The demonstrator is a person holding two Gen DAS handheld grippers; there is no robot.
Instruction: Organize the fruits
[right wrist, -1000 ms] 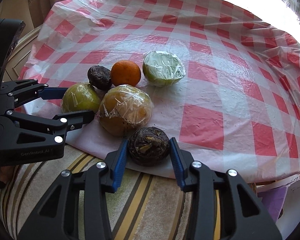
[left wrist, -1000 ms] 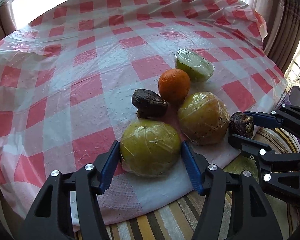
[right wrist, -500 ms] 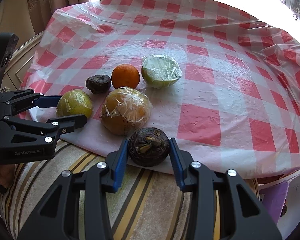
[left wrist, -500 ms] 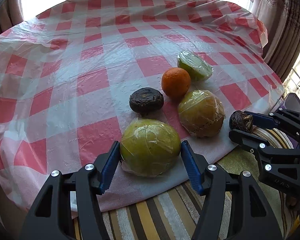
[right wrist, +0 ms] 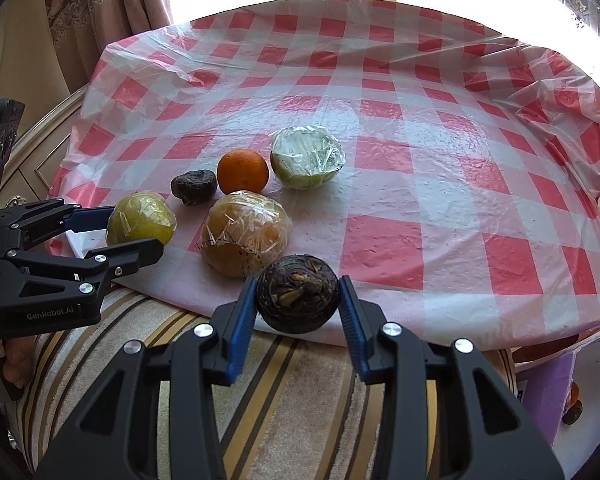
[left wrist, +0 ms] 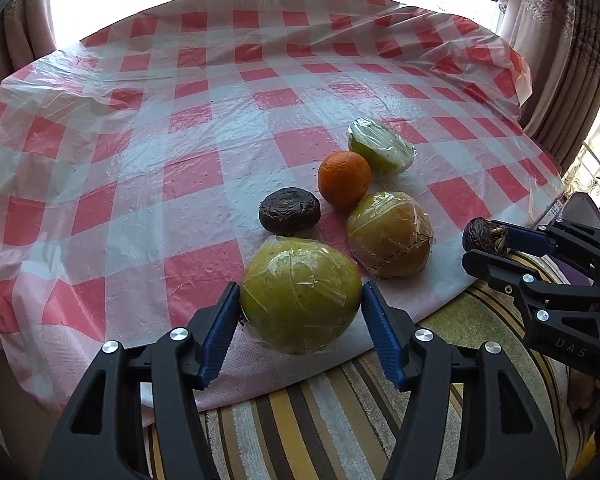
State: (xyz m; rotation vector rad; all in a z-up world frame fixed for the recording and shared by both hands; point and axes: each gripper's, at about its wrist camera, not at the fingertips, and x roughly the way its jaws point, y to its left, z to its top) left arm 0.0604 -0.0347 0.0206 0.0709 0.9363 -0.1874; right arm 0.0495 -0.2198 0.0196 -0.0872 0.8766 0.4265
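Note:
My left gripper (left wrist: 300, 300) is shut on a plastic-wrapped green-yellow fruit (left wrist: 300, 294), held just above the near edge of the checked table (left wrist: 140, 160). My right gripper (right wrist: 298, 300) is shut on a dark wrinkled fruit (right wrist: 298, 298), held off the table's near edge. On the cloth lie a second dark wrinkled fruit (left wrist: 289, 210), an orange (left wrist: 344, 178), a wrapped yellow-brown fruit (left wrist: 390, 234) and a wrapped cut green fruit (left wrist: 380, 152). The right gripper (left wrist: 486, 246) shows in the left view, the left gripper (right wrist: 136, 232) in the right view.
The round table wears a red-and-white checked cloth under clear plastic (right wrist: 420, 120). A striped cushion (right wrist: 300, 400) lies below the near edge. Curtains (left wrist: 560, 40) and a bright window stand behind. A purple box (right wrist: 540, 392) sits low at the right.
Both grippers have drawn back and up from the table with their fruits still held. The fruits on the cloth have not moved.

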